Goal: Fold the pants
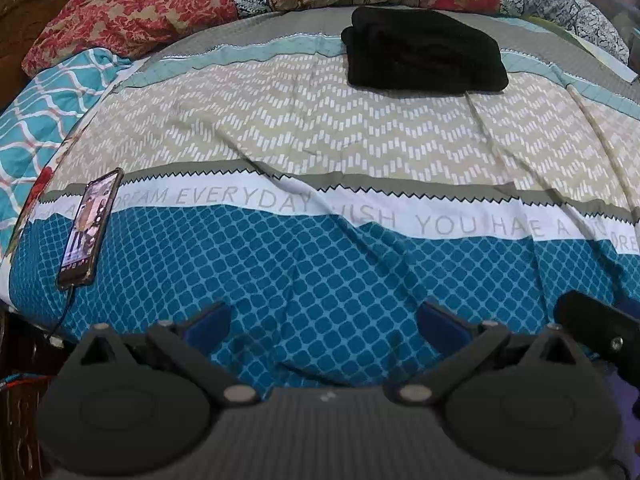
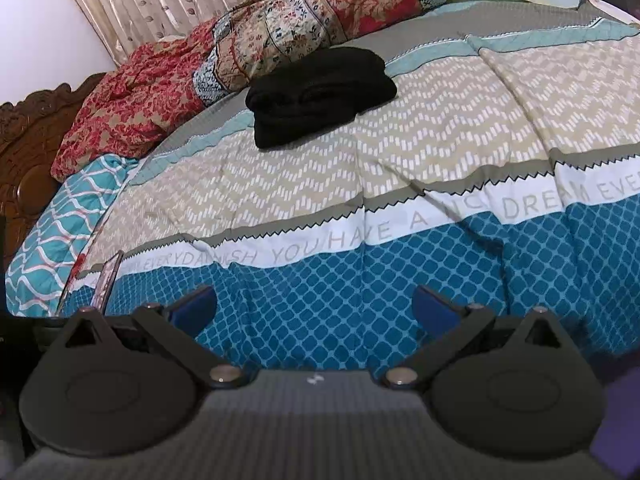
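Observation:
Black pants (image 1: 424,52) lie folded in a compact stack on the far part of the bed, on the beige and grey bands of the bedspread (image 1: 320,132). They also show in the right wrist view (image 2: 320,92). My left gripper (image 1: 324,320) is open and empty, low over the blue patterned band at the bed's near edge, far from the pants. My right gripper (image 2: 314,310) is open and empty, also at the near edge; part of it shows at the right in the left wrist view (image 1: 600,328).
A phone (image 1: 90,228) with a lit screen and cable lies at the near left of the bed; its edge shows in the right wrist view (image 2: 107,284). A floral quilt (image 1: 200,0) is bunched along the back. A carved wooden headboard (image 2: 28,144) stands left.

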`<state>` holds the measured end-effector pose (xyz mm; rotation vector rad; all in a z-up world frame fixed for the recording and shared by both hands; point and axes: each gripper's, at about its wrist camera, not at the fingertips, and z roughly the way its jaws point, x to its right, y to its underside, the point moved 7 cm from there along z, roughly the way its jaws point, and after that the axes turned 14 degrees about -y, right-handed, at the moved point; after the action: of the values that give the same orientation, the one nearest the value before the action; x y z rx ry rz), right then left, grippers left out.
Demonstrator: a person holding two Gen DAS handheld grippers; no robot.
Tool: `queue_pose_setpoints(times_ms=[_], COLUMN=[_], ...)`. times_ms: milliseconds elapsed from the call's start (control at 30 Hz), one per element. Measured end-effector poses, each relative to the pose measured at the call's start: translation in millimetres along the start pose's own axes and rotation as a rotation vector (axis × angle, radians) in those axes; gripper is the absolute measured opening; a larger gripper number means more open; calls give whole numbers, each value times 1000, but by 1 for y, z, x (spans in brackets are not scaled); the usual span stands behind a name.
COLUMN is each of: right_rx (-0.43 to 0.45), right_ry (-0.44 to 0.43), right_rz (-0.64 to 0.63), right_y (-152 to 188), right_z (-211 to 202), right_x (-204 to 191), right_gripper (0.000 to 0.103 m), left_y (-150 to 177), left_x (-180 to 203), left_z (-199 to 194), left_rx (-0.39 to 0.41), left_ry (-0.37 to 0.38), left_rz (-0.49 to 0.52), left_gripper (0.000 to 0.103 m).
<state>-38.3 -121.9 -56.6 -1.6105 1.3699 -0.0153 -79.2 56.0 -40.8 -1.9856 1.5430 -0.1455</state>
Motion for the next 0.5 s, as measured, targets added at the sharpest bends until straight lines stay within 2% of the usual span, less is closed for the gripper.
queue_pose_setpoints(times_ms=[167,500], right_rx=[-19,-37], right_ry=[-1,-8], right_rz=[1,15], right_y=[1,3], right_z=[3,6], right_x=[1,4], right_gripper=[103,103], left_y=[2,0], left_x=[2,2], left_z=[6,6], left_rx=[-13,17], left_ry=[-15,-61], left_rz=[12,30], left_gripper=[103,103])
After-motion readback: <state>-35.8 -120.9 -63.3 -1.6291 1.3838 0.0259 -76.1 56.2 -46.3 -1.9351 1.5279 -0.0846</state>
